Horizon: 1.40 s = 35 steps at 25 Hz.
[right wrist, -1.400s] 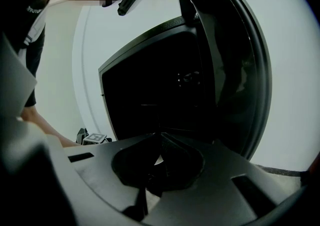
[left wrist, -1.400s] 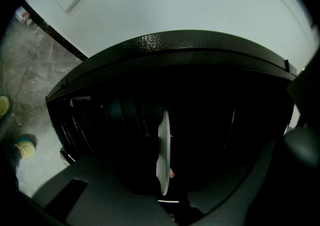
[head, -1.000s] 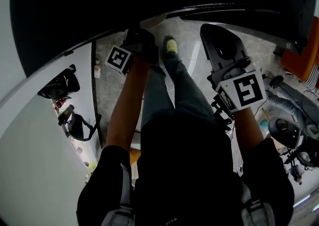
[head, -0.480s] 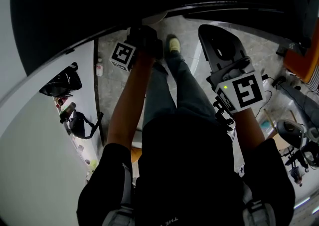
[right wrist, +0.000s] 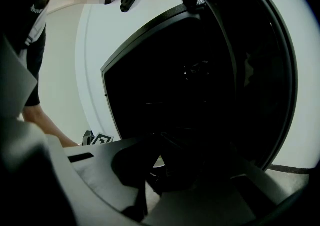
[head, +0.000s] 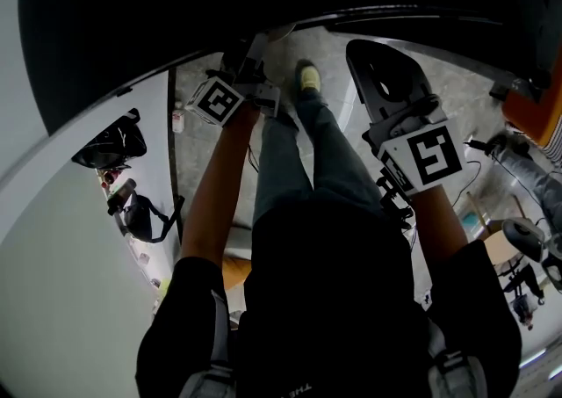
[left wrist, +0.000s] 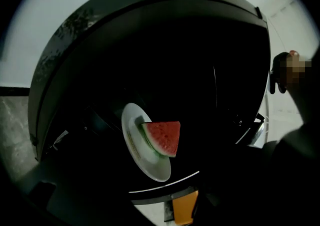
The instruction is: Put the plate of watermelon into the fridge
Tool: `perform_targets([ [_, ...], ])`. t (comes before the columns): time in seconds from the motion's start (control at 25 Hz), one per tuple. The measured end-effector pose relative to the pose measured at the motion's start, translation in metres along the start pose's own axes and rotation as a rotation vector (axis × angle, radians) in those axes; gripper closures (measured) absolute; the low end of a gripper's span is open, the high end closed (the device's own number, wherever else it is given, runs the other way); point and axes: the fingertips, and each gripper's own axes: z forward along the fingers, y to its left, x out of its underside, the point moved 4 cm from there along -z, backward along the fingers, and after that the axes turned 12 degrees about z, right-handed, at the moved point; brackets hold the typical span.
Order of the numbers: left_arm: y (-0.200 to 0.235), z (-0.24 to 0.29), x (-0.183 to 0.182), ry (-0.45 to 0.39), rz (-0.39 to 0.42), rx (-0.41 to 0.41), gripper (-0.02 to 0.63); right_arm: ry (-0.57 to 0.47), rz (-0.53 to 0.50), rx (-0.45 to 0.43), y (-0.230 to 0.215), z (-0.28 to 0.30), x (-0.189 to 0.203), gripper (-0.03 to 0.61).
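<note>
Left gripper view: the open black fridge (left wrist: 150, 35) fills the picture. The plate (left wrist: 150, 167) with the watermelon slice (left wrist: 165, 137) sits toward 6 o'clock, just ahead of the left gripper (head: 255, 54). It is too dark to tell if its claw pinches the plate. The right gripper (right wrist: 160, 145) has its claw pressed together and empty.

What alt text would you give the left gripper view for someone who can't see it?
A red watermelon wedge with green rind sits on a round white plate, seen tilted, against the dark interior of a black fridge. A thin pale shelf edge runs below the plate, and an orange object shows at the bottom.
</note>
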Motion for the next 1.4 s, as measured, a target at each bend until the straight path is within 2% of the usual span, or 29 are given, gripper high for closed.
perform_targets([
  [0.16, -0.006, 0.002, 0.005, 0.102, 0.121, 0.021, 0.208, 0.001, -0.005, -0.005, 0.000, 0.002, -0.001, 0.567],
  [0.48, -0.013, -0.005, 0.023, 0.373, 0.459, 0.029, 0.186, -0.012, -0.011, 0.009, -0.008, 0.003, -0.007, 0.568],
  [0.56, -0.014, -0.004, 0.026, 0.402, 0.508, 0.011, 0.186, -0.014, -0.012, 0.013, -0.009, 0.003, -0.008, 0.568],
  [0.72, -0.013, 0.002, 0.032, 0.469, 0.545, -0.021, 0.189, -0.012, -0.010, 0.022, -0.011, 0.001, -0.007, 0.568],
  [0.8, -0.010, 0.003, 0.031, 0.484, 0.543, -0.055, 0.215, -0.012, -0.010, 0.024, -0.012, 0.001, -0.006, 0.568],
  [0.84, -0.008, 0.004, 0.030, 0.488, 0.536, -0.074, 0.287, -0.012, -0.010, 0.025, -0.012, 0.001, -0.006, 0.568],
  [1.04, -0.006, 0.012, 0.025, 0.494, 0.457, -0.101, 0.343, -0.012, -0.008, 0.027, -0.012, 0.001, -0.007, 0.568],
  [1.16, -0.003, 0.022, 0.018, 0.470, 0.355, -0.138, 0.388, -0.014, -0.008, 0.023, -0.010, 0.002, -0.007, 0.568],
  [1.28, 0.004, 0.029, 0.013, 0.446, 0.213, -0.193, 0.426, -0.015, -0.007, 0.021, -0.009, 0.003, -0.007, 0.568],
  [1.36, 0.006, 0.028, 0.013, 0.421, 0.130, -0.200, 0.452, -0.014, -0.006, 0.018, -0.007, 0.004, -0.006, 0.568],
  [1.4, 0.007, 0.027, 0.012, 0.417, 0.113, -0.194, 0.460, -0.013, -0.004, 0.016, -0.006, 0.005, -0.005, 0.568],
])
